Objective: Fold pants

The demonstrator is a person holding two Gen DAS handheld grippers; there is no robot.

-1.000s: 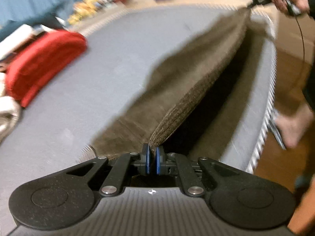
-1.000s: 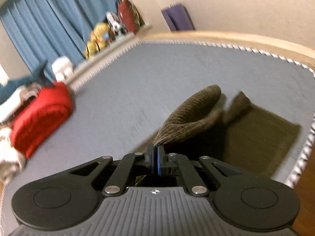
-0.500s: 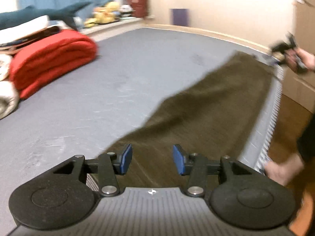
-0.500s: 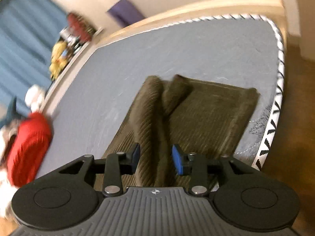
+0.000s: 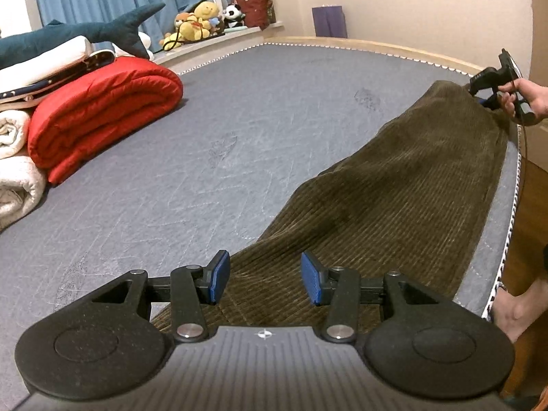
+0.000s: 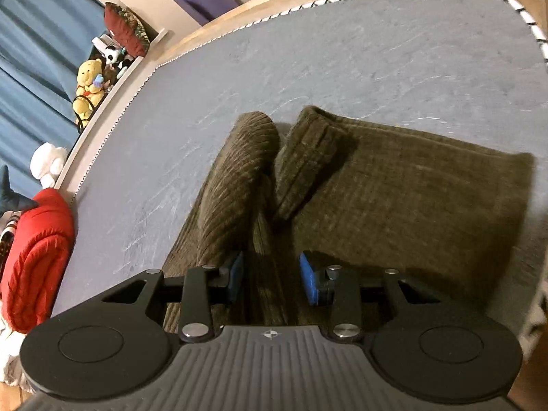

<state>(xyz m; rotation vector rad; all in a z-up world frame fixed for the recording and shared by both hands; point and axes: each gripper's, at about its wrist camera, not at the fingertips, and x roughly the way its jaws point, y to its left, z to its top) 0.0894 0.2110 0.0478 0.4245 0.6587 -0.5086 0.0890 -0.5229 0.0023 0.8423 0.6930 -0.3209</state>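
Note:
Olive-brown corduroy pants [image 5: 394, 198] lie flat along the right side of the grey mattress [image 5: 239, 120]. My left gripper [image 5: 265, 281] hovers over their near end, open, with cloth beneath the blue pads and nothing pinched. At the far end a hand [image 5: 524, 96] holds my right gripper [image 5: 481, 97]. In the right wrist view the pants [image 6: 411, 188] show two rounded ends [image 6: 253, 137] side by side. My right gripper [image 6: 272, 279] is open, astride a raised ridge of cloth; the pads do not press it.
A rolled red quilt [image 5: 102, 113] and white blankets [image 5: 17, 178] sit at the left. A shark plush [image 5: 85, 30] and stuffed toys [image 5: 195, 24] line the window ledge. The mattress edge [image 5: 507, 239] drops to a wooden floor, where a bare foot [image 5: 513, 308] stands.
Both grippers were shut on the lifted pants a second ago; both have opened and the pants dropped flat onto the mattress. The right gripper came down and rolled.

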